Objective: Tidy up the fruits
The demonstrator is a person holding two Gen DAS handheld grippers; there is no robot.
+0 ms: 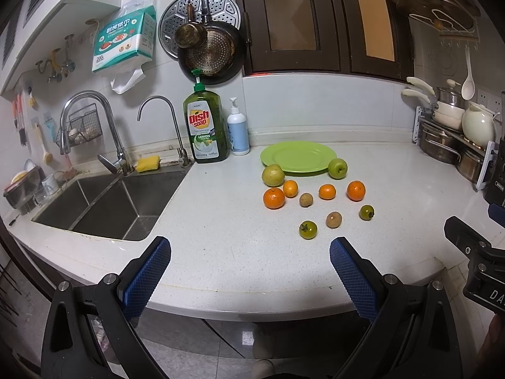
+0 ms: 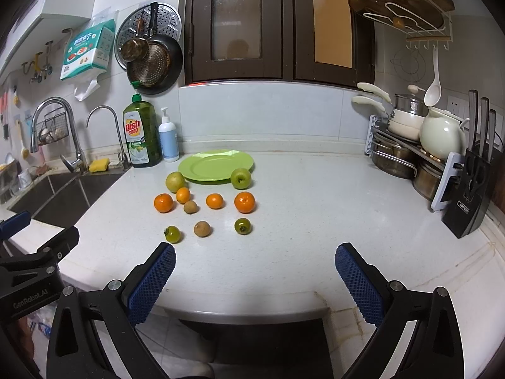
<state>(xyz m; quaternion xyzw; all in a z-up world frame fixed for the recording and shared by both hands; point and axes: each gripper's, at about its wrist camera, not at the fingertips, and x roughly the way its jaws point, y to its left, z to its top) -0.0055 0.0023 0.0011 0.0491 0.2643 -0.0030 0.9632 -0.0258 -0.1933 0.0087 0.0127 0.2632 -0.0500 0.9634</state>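
Both hand-held grippers hang near the front edge of the white speckled stone countertop (image 1: 221, 221), over the floor, w/ nothing between the fingers: left gripper (image 1: 250, 254) has its blue textured pads (image 1: 148, 268) spread wide, right gripper (image 2: 255, 260) likewise spread wide, pads (image 2: 356, 281) well apart. Fruits sit loose on the counter ahead of both, none on the round lime-green plastic plate (image 2: 217, 164), which lies flat towards the back wall. Yellow-green pear-like fruit (image 2: 175, 182) sits at the plate's left front edge; green apple (image 2: 241, 178) at its right front edge, touching or nearly so, can't tell which. In front of those, a row of four orange mandarins: big one far left (image 2: 163, 202), small one (image 2: 183, 195) just beside the pear-like fruit, mid one (image 2: 215, 201), big one on the right (image 2: 244, 202). Small brown round fruit (image 2: 190, 207) sits between the left mandarins and the mid one. Nearest row: green tomato-like fruit w/ stem (image 2: 172, 234), second brown round fruit (image 2: 202, 229), second green tomato-like fruit (image 2: 242, 226), all apart from each other. Left of the plate stand a green dish soap bottle (image 2: 139, 132) and a white pump bottle (image 2: 168, 140), next to the steel sink (image 1: 104, 205). Rack of pots (image 2: 407, 145) and black knife block (image 2: 470, 189) on the counter's right.
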